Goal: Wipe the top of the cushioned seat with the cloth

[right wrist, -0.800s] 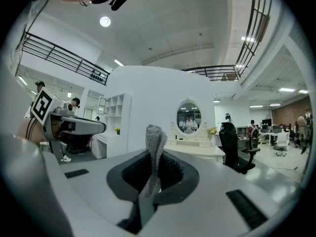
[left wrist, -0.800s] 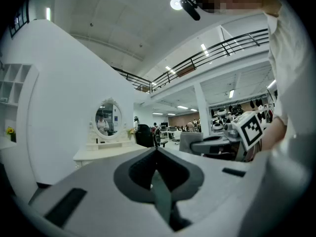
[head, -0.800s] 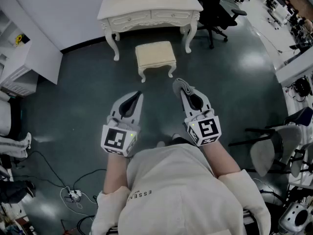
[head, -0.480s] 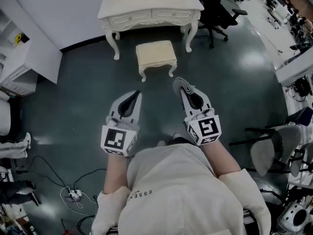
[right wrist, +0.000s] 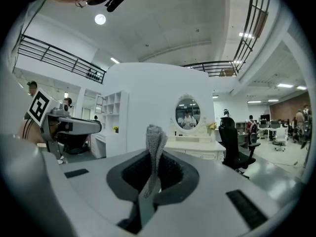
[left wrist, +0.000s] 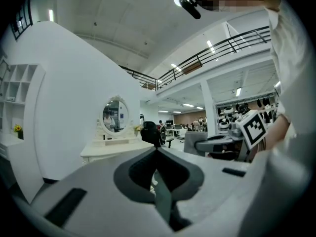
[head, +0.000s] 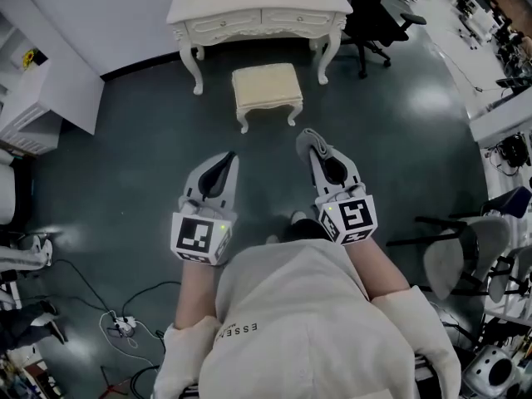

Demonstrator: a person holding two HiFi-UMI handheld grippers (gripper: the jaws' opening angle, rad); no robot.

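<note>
The white dressing table point(head: 258, 11) stands well beyond both sets of fingertips. The cream cushioned seat point(head: 266, 90) sits just in front of it, ahead of the tips and touched by neither. The left gripper point(head: 229, 158) has its jaws pressed together on nothing, while the right gripper point(head: 314, 150) pinches the grey cloth point(right wrist: 154, 142), whose folded end pokes out past its fingertips.

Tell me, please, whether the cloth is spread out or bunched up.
Bunched up: the cloth stands as a narrow rolled strip pinched in the right gripper.
</note>
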